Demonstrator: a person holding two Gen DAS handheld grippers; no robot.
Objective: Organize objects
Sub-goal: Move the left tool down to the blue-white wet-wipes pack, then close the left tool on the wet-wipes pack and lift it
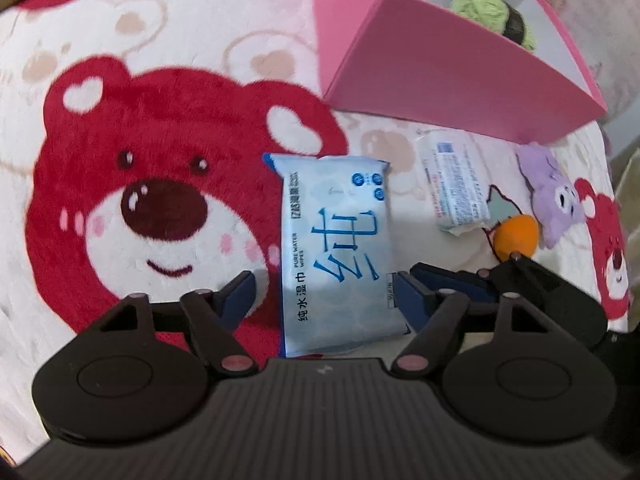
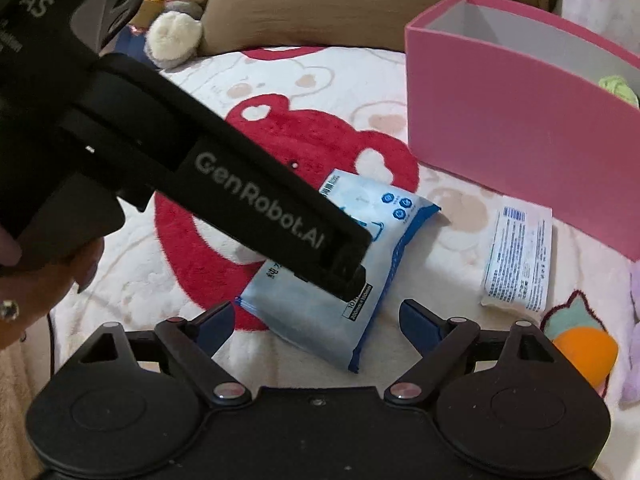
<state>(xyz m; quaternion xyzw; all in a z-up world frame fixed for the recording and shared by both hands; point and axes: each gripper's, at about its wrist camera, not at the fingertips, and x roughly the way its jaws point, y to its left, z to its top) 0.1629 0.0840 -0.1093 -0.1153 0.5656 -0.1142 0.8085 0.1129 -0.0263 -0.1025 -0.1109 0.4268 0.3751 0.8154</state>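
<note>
The blue wipes pack [image 1: 336,248] lies flat on the bear blanket [image 1: 120,184], straddled by the left claw [image 1: 324,292], jaws apart, untouched. Soft, slick and light, it is best pinched across its narrow sides. The right claw [image 2: 316,320] is held open.

1. A wet-wipes pack [image 1: 336,248] is laid flat on the blanket [image 1: 120,80], between the fingers of the left gripper [image 1: 320,296].
2. To its right, a smaller packet [image 1: 456,188] is laid, well apart from it.
3. Behind both, an open box [image 1: 448,92] is stood, with a yarn ball [image 1: 480,0] inside (partly hidden by the wall).
4. Right of the smaller packet, a plush toy [image 1: 552,196] is laid, with a round ball [image 1: 516,236] in front.
</note>
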